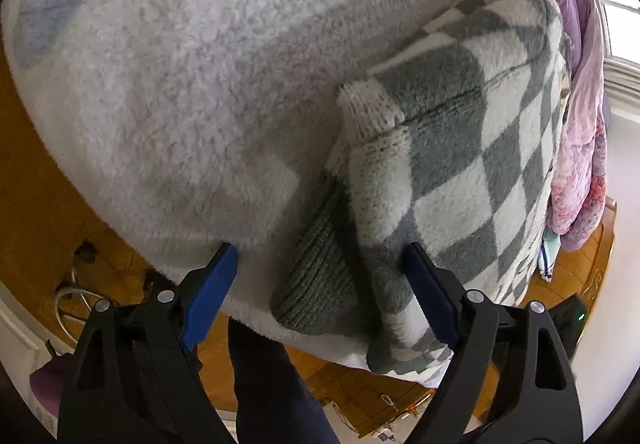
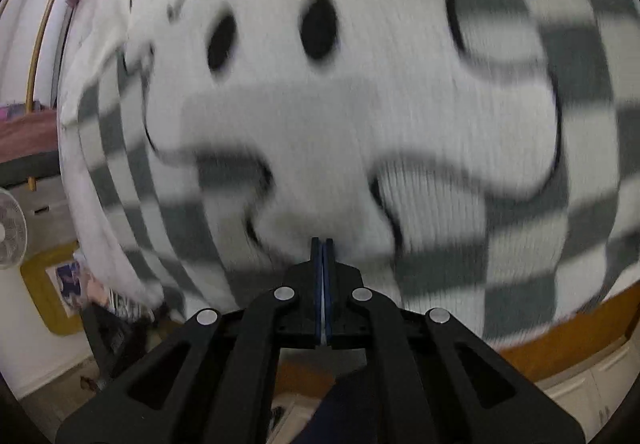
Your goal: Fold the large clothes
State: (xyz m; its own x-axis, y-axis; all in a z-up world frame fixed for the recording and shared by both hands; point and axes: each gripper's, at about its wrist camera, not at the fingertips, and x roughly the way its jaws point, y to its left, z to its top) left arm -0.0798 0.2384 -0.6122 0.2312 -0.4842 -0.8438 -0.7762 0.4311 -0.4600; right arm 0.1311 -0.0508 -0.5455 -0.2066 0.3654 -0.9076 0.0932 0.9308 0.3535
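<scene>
One grey-and-white checked fleece garment (image 1: 492,148) is seen spread on a pale fluffy blanket (image 1: 192,84), its ribbed grey cuff (image 1: 320,276) lying just ahead of the left gripper (image 1: 320,272), between the spread blue fingers, which hold nothing. The right gripper (image 2: 322,244) is clenched; whether fabric is pinched cannot be told. The left is judged nearer the cuff.

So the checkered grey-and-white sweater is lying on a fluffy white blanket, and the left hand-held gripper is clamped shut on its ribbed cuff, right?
Not quite. In the left wrist view the left hand-held gripper is open, its blue fingers spread either side of the ribbed cuff, not clamped. The checkered sweater does lie on the fluffy white blanket.
</scene>
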